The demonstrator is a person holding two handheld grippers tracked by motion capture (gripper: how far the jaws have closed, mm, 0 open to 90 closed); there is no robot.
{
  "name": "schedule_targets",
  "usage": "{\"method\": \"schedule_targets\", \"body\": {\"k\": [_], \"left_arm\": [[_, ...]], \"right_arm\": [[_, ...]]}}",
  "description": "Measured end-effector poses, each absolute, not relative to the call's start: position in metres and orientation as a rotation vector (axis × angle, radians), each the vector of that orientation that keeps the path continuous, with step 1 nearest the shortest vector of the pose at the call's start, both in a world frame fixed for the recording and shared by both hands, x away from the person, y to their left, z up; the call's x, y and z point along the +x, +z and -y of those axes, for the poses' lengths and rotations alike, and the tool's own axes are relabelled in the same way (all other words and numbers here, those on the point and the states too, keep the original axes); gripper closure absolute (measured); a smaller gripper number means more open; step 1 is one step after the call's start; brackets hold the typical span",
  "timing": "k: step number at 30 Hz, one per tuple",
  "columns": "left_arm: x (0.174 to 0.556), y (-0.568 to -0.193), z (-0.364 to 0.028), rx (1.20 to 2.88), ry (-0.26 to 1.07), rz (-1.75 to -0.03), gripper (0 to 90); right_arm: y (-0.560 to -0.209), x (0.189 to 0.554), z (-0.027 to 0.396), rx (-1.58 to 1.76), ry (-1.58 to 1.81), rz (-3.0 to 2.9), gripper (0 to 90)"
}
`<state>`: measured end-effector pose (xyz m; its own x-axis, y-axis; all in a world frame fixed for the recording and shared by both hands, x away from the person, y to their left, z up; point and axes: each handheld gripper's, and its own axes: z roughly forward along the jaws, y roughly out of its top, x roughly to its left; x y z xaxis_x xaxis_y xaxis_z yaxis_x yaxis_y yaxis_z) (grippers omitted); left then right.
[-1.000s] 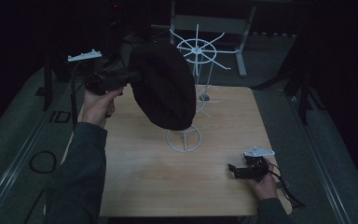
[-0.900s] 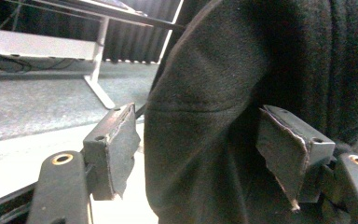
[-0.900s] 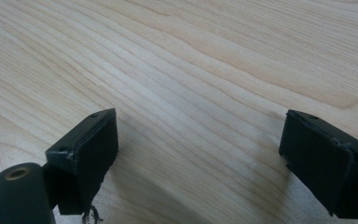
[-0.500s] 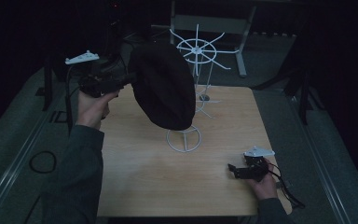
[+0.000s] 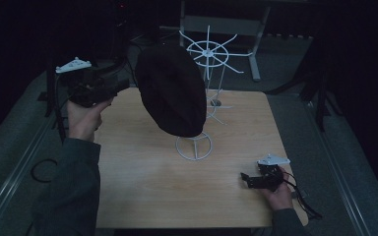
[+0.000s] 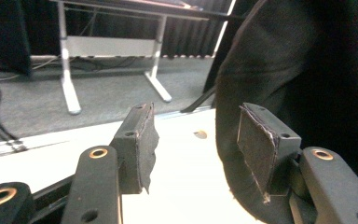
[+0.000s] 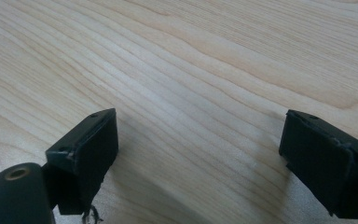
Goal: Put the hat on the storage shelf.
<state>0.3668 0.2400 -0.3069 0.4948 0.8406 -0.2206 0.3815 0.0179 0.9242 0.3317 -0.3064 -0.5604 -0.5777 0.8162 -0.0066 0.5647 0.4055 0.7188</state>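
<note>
Because the room is so dim, the high view gives little detail: the black hat (image 5: 171,93) reads as a dark oval with no seam or brim to make out, and it covers most of the white wire stand (image 5: 195,145) it hangs on, so that just the stand's round foot shows below it on the wooden table (image 5: 142,182). A second wire stand (image 5: 209,51) with spokes rises just behind the hat, its lower stem partly hidden by the cloth. Whether the hat rests fully on its stand cannot be told. The left hand (image 5: 83,117) is raised above the table's far left corner, sleeve coming up from the bottom edge, and points the left gripper (image 5: 120,81) toward the hat's left side. In the left gripper view, the left gripper (image 6: 193,144) has its jaws spread, one pad over bare tabletop, the other close against the hat (image 6: 307,84); whether that pad touches the cloth is unclear, and the hat's right part runs out of the picture. The right hand (image 5: 278,192) lies low at the table's near right edge, well apart from the hat. Its right gripper (image 7: 198,154) is spread wide over plain wood, pinching nothing.
</note>
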Motion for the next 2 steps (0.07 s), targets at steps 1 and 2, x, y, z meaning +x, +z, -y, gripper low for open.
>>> {"method": "schedule_targets", "body": {"k": [1, 2], "left_arm": [[0.3654, -0.3065, -0.2401, 1.592, 0.504, -1.088, 47.0], [0.3640, -0.3060, -0.2398, 1.600, 0.517, -1.095, 46.9]], "right_arm": [[-0.5604, 0.3318, 0.3064, 1.190, 0.975, -2.310, 11.5], [-0.5604, 0.3318, 0.3064, 1.190, 0.975, -2.310, 11.4]]}}
